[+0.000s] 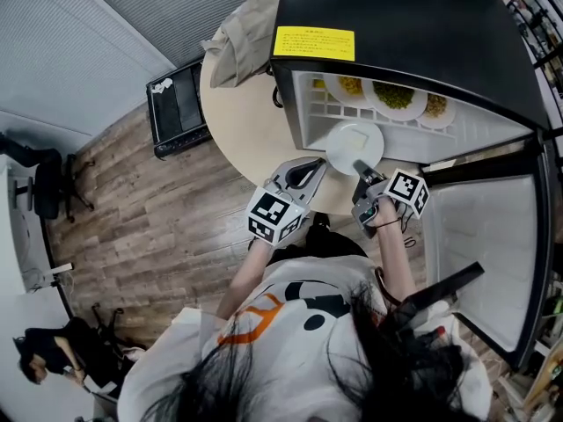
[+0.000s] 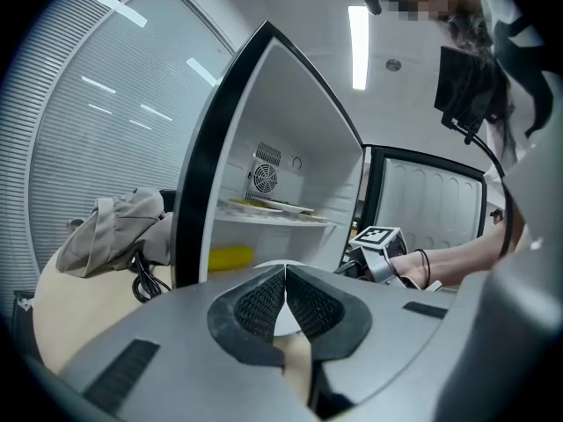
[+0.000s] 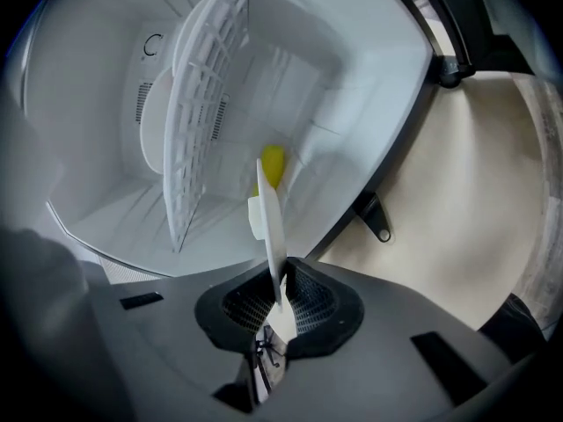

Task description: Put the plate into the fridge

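In the head view a white plate [image 1: 354, 145] sits at the mouth of the open fridge [image 1: 405, 25], below its white shelf [image 1: 317, 112]. My right gripper [image 1: 363, 174] is shut on the plate's near rim. The right gripper view shows the plate [image 3: 271, 222] edge-on, pinched between the pads [image 3: 303, 301], with the fridge's white inside and wire shelf [image 3: 198, 104] beyond. My left gripper [image 1: 310, 176] hovers over the table edge just left of the plate. Its jaws [image 2: 286, 301] are shut with nothing between them.
Several plates of food [image 1: 391, 95] rest on the fridge shelf. The fridge door [image 1: 484, 253] stands open to the right. A grey bag [image 1: 242, 29] and a black cable [image 2: 145, 280] lie on the round beige table [image 1: 246, 121]. A yellow object [image 3: 273, 163] sits inside the fridge.
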